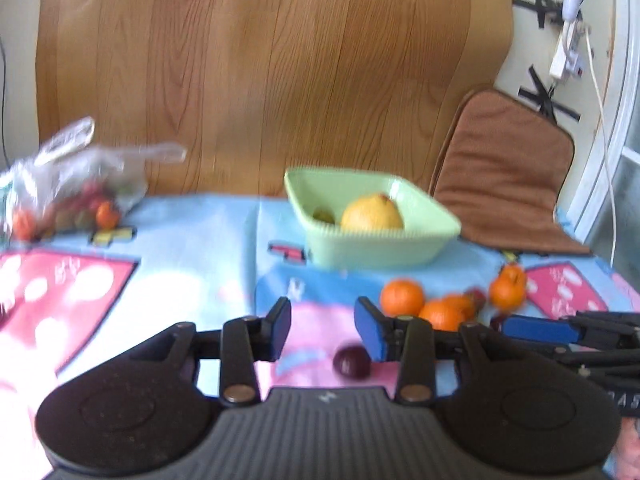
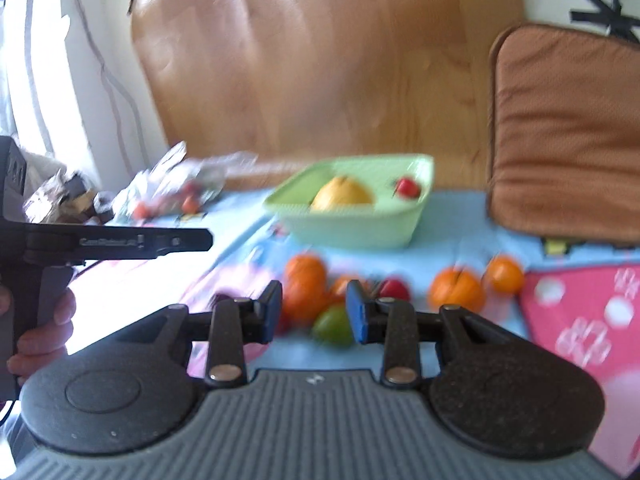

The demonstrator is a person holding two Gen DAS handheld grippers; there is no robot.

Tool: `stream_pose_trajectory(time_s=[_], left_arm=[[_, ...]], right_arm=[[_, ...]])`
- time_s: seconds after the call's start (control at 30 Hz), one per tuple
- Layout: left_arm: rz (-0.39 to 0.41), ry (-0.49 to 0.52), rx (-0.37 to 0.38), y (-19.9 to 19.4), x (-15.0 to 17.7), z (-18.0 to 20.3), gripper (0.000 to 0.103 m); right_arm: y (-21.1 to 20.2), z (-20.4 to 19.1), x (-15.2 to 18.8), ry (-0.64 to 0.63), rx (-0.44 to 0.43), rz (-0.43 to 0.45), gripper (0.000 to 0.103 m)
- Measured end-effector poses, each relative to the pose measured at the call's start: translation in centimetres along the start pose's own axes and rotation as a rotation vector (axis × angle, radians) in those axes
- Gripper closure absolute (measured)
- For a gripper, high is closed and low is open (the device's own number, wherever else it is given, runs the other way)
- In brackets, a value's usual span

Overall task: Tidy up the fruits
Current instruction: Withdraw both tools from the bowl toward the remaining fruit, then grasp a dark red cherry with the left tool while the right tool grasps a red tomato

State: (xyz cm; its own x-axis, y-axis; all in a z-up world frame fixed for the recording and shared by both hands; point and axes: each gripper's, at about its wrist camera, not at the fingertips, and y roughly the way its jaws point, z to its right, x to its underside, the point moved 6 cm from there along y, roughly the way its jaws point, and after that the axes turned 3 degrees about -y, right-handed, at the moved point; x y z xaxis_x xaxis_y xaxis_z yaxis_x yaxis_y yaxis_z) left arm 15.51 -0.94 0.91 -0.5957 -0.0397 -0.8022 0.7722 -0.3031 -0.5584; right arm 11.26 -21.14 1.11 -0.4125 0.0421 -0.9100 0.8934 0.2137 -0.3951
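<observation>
A pale green bowl (image 1: pixel 380 248) stands at the back of the table with a yellow fruit (image 1: pixel 372 214) in it. My left gripper (image 1: pixel 325 332) is open with nothing pressed between its blue pads. A dark purple fruit (image 1: pixel 352 362) lies on the cloth just below its right finger. Oranges (image 1: pixel 402 296) lie to the right. In the right wrist view the bowl (image 2: pixel 352 232) also holds a small red fruit (image 2: pixel 408 188). My right gripper (image 2: pixel 314 316) is open over a blurred cluster: oranges (image 2: pixel 304 284), a green fruit (image 2: pixel 334 326), a red fruit (image 2: pixel 394 290).
A clear plastic bag (image 1: pixel 72 192) with more fruit lies at the back left. A brown cushion (image 1: pixel 504 184) leans at the back right. A wooden panel (image 1: pixel 280 60) stands behind the table. A hand (image 2: pixel 44 332) holds the left gripper (image 2: pixel 120 242). Two more oranges (image 2: pixel 456 290) lie right.
</observation>
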Motion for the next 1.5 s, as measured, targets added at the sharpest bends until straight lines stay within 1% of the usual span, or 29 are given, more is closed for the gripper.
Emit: stream_pose_trajectory(time_s=[0.07,0.13,0.2,0.23,0.27,0.3,0.37,0.43,0.5,0.53,0.57,0.67,0.77,0.9,1.03,1.17,1.23,1.27,1.37,1.5], left_arm=[[-0.031,-0.036,0.032,0.2,0.7,-0.2,0.067],[-0.043,-0.048,0.058,0.4,1.1,-0.1,0.067],[-0.057,-0.047,0.061,0.9,1.6,-0.1,0.067],[-0.066,-0.045,0.062,1.2,1.7,0.0,0.067],[-0.071,-0.042,0.062,1.6,1.9,0.0,0.064],[-0.071,-0.041,0.069,1.8,2.1,0.1,0.063],[-0.073,-0.047,0.084,2.1,2.3,0.2,0.063],[-0.077,-0.042,0.099,2.5,2.5,0.3,0.062],[-0.067,-0.014,0.096,2.4,2.7,0.8,0.066],[-0.068,-0.007,0.106,2.3,2.8,0.9,0.074],[-0.071,0.0,0.12,2.3,2.9,1.2,0.077],[-0.066,0.012,0.102,1.7,3.2,1.4,0.077],[-0.061,0.016,0.092,0.5,3.8,1.6,0.077],[-0.07,-0.005,0.124,-1.7,5.6,2.2,0.077],[-0.061,0.022,0.127,-3.9,7.4,3.4,0.077],[-0.036,0.057,0.167,-5.8,8.4,5.3,0.077],[-0.029,0.075,0.188,-6.2,8.7,6.3,0.077],[-0.03,0.084,0.187,-6.1,9.0,6.7,0.077],[-0.056,0.105,0.161,-5.4,9.9,7.2,0.077],[-0.052,0.1,0.144,-5.4,9.9,7.0,0.075]], right_arm=[[0.7,-1.6,0.5,-0.068,0.007,-0.017,0.065],[1.8,-2.9,0.9,-0.138,0.009,-0.046,0.065],[3.1,-3.2,1.0,-0.182,0.047,-0.062,0.065],[3.7,-3.2,1.1,-0.192,0.061,-0.065,0.065],[4.2,-3.2,1.1,-0.189,0.064,-0.067,0.064],[4.5,-3.1,1.0,-0.176,0.06,-0.07,0.064],[5.0,-3.1,0.8,-0.164,0.06,-0.07,0.064],[5.4,-3.2,0.9,-0.18,0.07,-0.076,0.064],[5.9,-3.2,1.1,-0.172,0.059,-0.109,0.064],[5.9,-3.0,1.1,-0.163,0.053,-0.11,0.065],[5.8,-3.0,1.1,-0.158,0.05,-0.106,0.071],[5.0,-3.2,1.4,-0.164,0.055,-0.102,0.071],[3.5,-3.6,2.3,-0.156,0.048,-0.102,0.071],[0.7,-3.9,3.9,-0.156,0.06,-0.095,0.071],[-2.1,-4.0,5.4,-0.125,0.077,-0.08,0.071],[-4.2,-3.9,6.4,-0.107,0.112,-0.061,0.071],[-5.0,-4.0,6.6,-0.104,0.122,-0.051,0.071],[-5.2,-4.0,6.7,-0.112,0.129,-0.047,0.071],[-5.3,-4.1,7.2,-0.137,0.15,-0.053,0.071],[-5.4,-4.0,7.8,-0.149,0.158,-0.04,0.07]])
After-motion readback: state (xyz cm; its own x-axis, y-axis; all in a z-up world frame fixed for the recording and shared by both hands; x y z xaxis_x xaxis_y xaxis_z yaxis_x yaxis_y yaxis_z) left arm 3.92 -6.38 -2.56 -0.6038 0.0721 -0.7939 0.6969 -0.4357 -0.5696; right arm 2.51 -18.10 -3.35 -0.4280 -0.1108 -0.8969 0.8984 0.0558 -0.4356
